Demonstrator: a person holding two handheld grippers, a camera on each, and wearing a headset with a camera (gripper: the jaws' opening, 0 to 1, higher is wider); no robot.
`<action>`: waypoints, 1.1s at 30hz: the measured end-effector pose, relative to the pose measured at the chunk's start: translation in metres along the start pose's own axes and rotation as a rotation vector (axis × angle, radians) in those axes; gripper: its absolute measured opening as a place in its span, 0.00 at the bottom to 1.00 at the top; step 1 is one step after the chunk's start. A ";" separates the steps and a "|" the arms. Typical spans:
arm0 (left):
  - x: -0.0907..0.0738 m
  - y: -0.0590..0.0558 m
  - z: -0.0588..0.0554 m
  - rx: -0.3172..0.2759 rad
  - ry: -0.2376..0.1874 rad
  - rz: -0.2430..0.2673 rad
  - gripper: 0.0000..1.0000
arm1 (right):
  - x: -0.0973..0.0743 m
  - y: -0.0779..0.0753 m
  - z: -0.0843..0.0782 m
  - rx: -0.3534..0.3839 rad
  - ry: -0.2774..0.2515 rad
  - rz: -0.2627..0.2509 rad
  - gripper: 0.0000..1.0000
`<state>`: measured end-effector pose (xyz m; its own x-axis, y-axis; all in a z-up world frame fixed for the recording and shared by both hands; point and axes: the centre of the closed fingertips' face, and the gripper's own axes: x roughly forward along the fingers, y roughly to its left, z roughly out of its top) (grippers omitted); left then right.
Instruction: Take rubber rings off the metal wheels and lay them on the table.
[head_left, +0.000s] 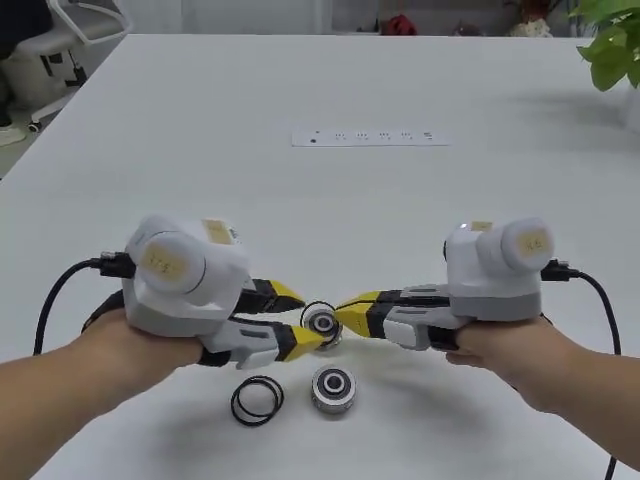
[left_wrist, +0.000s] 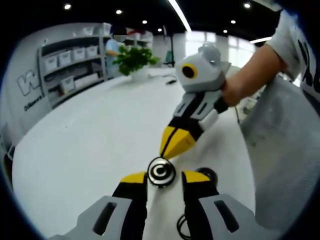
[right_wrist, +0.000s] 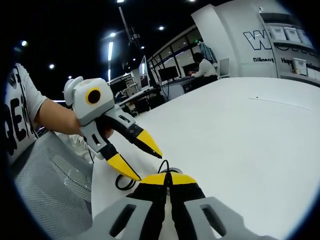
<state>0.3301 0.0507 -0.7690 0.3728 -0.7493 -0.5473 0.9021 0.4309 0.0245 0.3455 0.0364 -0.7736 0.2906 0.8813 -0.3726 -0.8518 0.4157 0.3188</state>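
My left hand-held gripper (head_left: 307, 318): squeezed on a metal wheel (left_wrist: 160, 172)
My right hand-held gripper (right_wrist: 168, 178): pinched shut on its rubber ring (right_wrist: 163, 166)

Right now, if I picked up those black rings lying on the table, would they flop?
Probably: the rings look thin, so likely floppy and light. Lying flat on the table, they shouldn't roll. Rubber probably grips rather than slips.

Head view peers down from the near edge of the table (head_left: 400, 200), close over the work. Left gripper (head_left: 306, 320) view faces right, right gripper (head_left: 345, 313) view faces left, both low and tight; all three share the wheel (head_left: 322, 322).
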 end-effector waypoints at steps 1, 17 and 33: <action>-0.002 0.000 0.001 -0.003 -0.005 -0.001 0.29 | 0.000 0.000 0.000 -0.001 0.000 0.000 0.00; -0.018 -0.007 0.012 -0.018 -0.047 -0.003 0.36 | -0.002 0.005 0.010 -0.009 -0.015 0.007 0.00; -0.037 -0.008 0.014 -0.025 -0.065 0.006 0.44 | -0.004 0.013 0.019 -0.018 -0.027 0.031 0.00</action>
<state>0.3120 0.0680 -0.7369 0.3927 -0.7773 -0.4915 0.8943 0.4475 0.0067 0.3414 0.0426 -0.7518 0.2758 0.8994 -0.3392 -0.8683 0.3845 0.3135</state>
